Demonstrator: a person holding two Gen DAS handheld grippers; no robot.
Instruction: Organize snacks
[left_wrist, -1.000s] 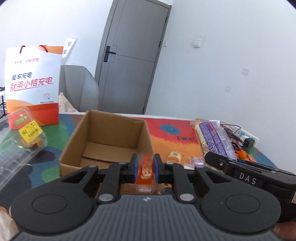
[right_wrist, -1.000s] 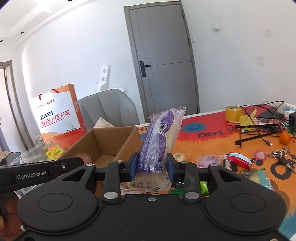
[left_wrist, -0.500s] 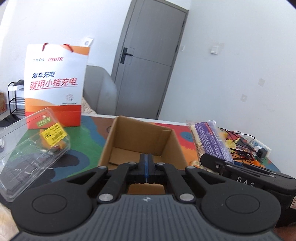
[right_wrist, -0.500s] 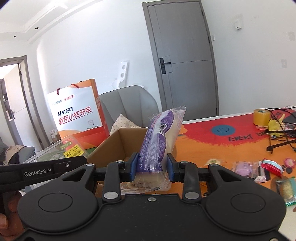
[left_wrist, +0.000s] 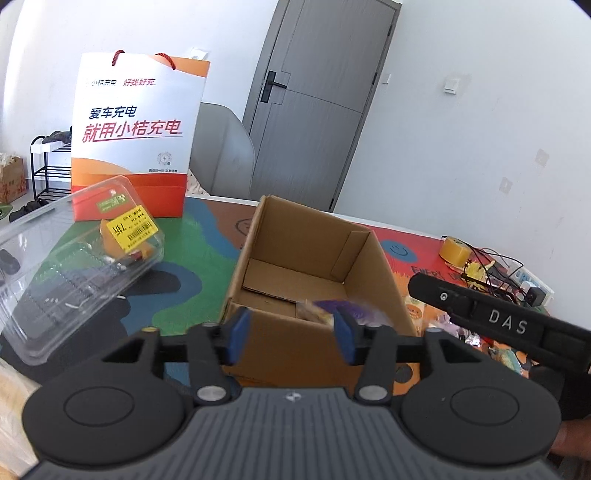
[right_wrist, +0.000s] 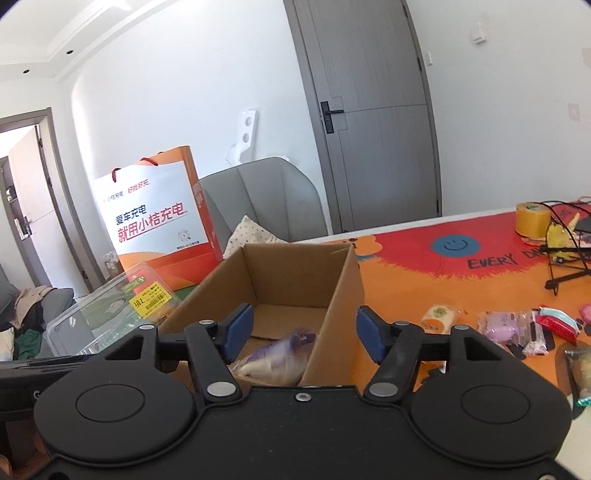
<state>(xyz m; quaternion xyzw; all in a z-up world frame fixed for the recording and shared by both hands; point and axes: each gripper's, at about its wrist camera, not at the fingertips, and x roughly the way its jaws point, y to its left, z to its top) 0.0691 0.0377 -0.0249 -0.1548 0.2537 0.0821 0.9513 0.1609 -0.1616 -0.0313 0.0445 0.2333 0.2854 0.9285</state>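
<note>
One cardboard box (right_wrist: 343, 280), one paper bag (right_wrist: 159, 218), one tape roll (right_wrist: 532, 218).

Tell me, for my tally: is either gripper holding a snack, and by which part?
Neither. Both are opening and empty; the purple packet lies blurred in the box.

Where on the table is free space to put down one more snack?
Bare mat lies between the cardboard box and the tape roll, around the smiley face. The snack packets and cables crowd the right side.
</note>
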